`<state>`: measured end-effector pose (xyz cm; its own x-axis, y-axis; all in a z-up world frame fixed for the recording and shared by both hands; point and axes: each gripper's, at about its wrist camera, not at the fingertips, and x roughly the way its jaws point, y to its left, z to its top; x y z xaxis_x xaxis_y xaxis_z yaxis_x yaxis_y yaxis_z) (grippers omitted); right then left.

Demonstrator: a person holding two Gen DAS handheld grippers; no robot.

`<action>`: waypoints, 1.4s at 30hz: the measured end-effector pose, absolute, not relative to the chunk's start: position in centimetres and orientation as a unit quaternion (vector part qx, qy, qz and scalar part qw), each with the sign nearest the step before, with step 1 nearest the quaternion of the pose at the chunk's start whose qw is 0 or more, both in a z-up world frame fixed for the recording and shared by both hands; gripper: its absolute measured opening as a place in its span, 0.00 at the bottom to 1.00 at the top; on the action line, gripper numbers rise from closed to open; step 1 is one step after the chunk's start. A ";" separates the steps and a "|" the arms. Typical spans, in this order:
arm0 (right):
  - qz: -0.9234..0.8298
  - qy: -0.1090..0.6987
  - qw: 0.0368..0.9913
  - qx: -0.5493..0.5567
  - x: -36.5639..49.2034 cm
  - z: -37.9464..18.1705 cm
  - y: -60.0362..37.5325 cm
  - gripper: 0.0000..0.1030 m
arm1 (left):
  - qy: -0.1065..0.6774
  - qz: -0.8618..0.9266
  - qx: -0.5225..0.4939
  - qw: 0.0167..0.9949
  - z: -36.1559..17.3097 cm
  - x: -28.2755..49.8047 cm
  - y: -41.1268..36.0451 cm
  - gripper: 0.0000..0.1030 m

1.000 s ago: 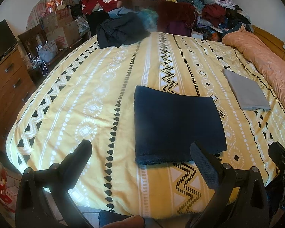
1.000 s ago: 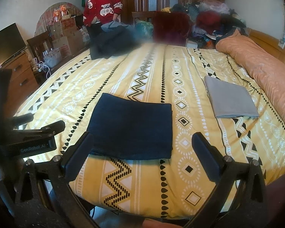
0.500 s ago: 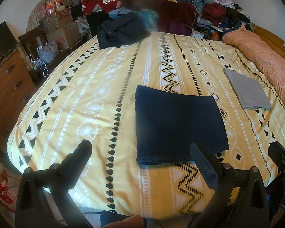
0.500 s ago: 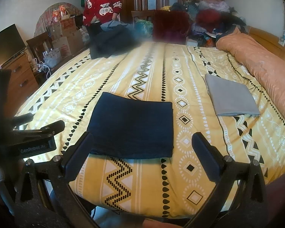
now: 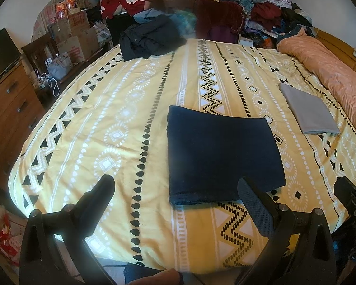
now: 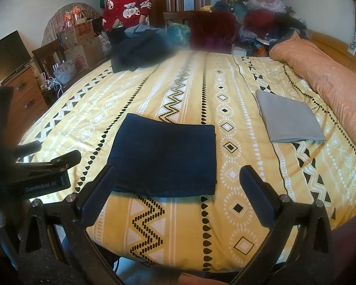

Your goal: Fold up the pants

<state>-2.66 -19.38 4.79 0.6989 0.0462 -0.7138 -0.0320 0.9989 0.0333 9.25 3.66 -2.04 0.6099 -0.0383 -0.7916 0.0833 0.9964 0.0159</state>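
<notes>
Two claws hang above the near edge of the bed [image 5: 87, 123], each with its fingers spread wide and nothing between them. The left claw [image 5: 175, 197] faces the navy pants [image 5: 220, 154], which lie folded into a flat rectangle on the yellow patterned bedspread just ahead of it and slightly toward its right finger; that right fingertip [image 5: 251, 197] overlaps the near right corner of the pants in the left wrist view, though I cannot tell whether it touches the cloth. From the right claw [image 6: 178, 190], the pants [image 6: 166, 159] sit directly ahead and a little toward its left finger, whose tip [image 6: 106, 178] overlaps the near left corner of the fold; contact there is likewise unclear. The body of the left claw shows at the far left of the right wrist view, beside the right claw and level with it. Farther ahead and to the right of both claws lies a folded grey garment [image 6: 289, 121], well apart from the pants, and beyond it a rolled orange quilt [image 6: 325, 76] runs along the right side of the bed. At the far end, ahead of the claws, a dark jacket [image 5: 149, 38] lies crumpled on the bedspread, a person in a red sweater [image 6: 128, 7] stands behind it, and a heap of clothes [image 5: 263, 11] rises to the far right.
</notes>
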 end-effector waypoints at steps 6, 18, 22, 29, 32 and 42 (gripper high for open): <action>0.020 0.386 0.922 0.009 -2.7 4.7 -19.4 1.00 | 0.436 -0.027 0.027 0.899 -2.0 9.3 3.7 1.00; 0.026 0.388 0.921 0.006 -2.5 4.6 -19.3 1.00 | 0.428 -0.016 0.024 0.903 -2.4 9.1 4.3 1.00; 0.026 0.388 0.921 0.006 -2.4 4.7 -19.2 1.00 | 0.421 -0.010 0.021 0.907 -2.1 9.1 4.4 1.00; 0.025 0.385 0.923 0.006 -2.2 4.9 -19.2 1.00 | 0.415 -0.002 0.022 0.910 -1.9 9.1 4.6 1.00; 0.026 0.385 0.923 0.006 -2.2 5.0 -19.2 1.00 | 0.411 -0.003 0.018 0.911 -1.7 9.0 4.6 1.00; 0.028 0.388 0.921 0.009 -2.1 4.9 -19.3 1.00 | 0.414 0.001 0.032 0.910 -1.9 8.7 3.5 1.00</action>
<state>-2.14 -19.32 4.88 0.6971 0.0592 -0.7145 -0.0451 0.9982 0.0388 8.74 3.50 -1.95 0.6567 0.0288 -0.7536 0.0245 0.9979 0.0595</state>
